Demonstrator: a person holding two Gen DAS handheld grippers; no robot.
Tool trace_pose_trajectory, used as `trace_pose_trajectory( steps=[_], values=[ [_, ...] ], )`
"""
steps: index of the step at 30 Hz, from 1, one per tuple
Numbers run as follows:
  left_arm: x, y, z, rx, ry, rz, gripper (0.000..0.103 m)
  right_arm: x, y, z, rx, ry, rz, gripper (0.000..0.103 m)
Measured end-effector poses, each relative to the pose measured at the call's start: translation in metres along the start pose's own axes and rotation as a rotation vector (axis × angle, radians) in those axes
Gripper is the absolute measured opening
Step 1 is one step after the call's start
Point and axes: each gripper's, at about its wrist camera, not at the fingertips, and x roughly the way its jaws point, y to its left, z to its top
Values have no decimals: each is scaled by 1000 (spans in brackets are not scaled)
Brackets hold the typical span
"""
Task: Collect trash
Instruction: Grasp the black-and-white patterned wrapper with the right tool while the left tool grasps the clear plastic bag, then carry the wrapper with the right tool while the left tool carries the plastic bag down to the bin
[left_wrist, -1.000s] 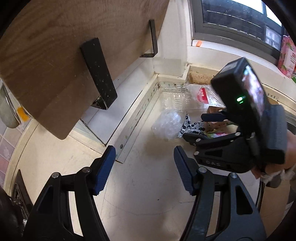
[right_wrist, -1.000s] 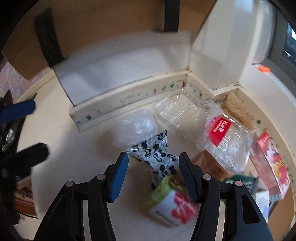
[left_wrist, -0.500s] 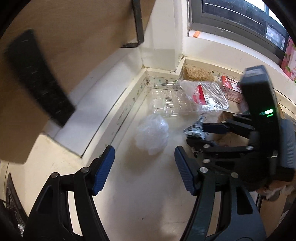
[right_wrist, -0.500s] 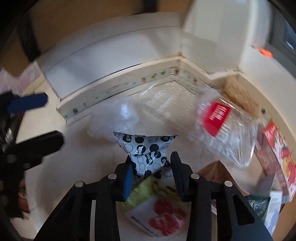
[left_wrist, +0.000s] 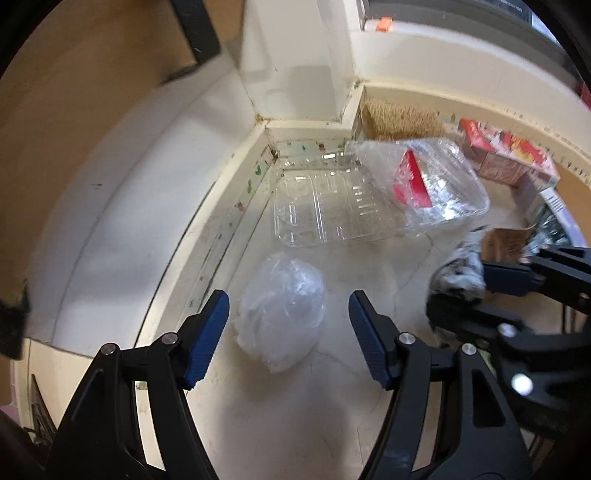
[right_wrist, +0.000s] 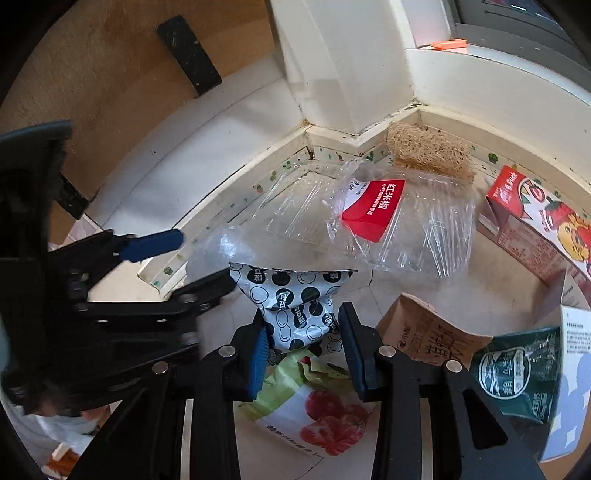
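Trash lies on a cream counter (left_wrist: 295, 424) in a wall corner. A crumpled clear plastic bag (left_wrist: 282, 321) sits just ahead of and between the blue pads of my left gripper (left_wrist: 288, 299), which is open and apart from it. A black-and-white dotted wrapper (right_wrist: 291, 291) is pinched at its waist between the pads of my right gripper (right_wrist: 301, 332). In the left wrist view the right gripper (left_wrist: 461, 291) shows at the right edge with the blurred wrapper (left_wrist: 458, 280). The right wrist view has the left gripper (right_wrist: 192, 264) at the left, near the clear bag (right_wrist: 221, 247).
A clear clamshell tray (left_wrist: 321, 206) and a clear bag with a red label (right_wrist: 388, 221) lie in the corner beside a straw-coloured scrubber (right_wrist: 428, 151). A red carton (right_wrist: 535, 218), brown packet (right_wrist: 428, 332), green pouch (right_wrist: 517, 369) and tomato-print wrapper (right_wrist: 314, 406) crowd the right. A wooden shelf (right_wrist: 129, 74) overhangs on the left.
My left gripper came down and forward until the clear bag lies between its open fingers. My right gripper narrowed and closed on the dotted wrapper.
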Motion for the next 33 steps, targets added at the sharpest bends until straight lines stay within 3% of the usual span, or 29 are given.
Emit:
trace_pose_trajectory(
  steps=[1,4,8,18,25,33],
  values=[
    [5,-3,0,7,8,4,64,-1,-1,0,5,-3,3,36],
    [13,-7,-1,19,21,7,43,-10,2,3,14,-7,12,35],
    [8,-6,-2,12,4,-8,34,-19,6,1,24,-22,21,35],
    [-60,2,-26,39,-65,-49,30,-62,29,-10,67,-99,49,34],
    [-131,8,-64,72,-118,-147,30,-108,67,-29,98,-165,21,34],
    [-206,34,-119,120,-202,-271,30,-168,139,-80,150,-257,-22,34]
  ],
)
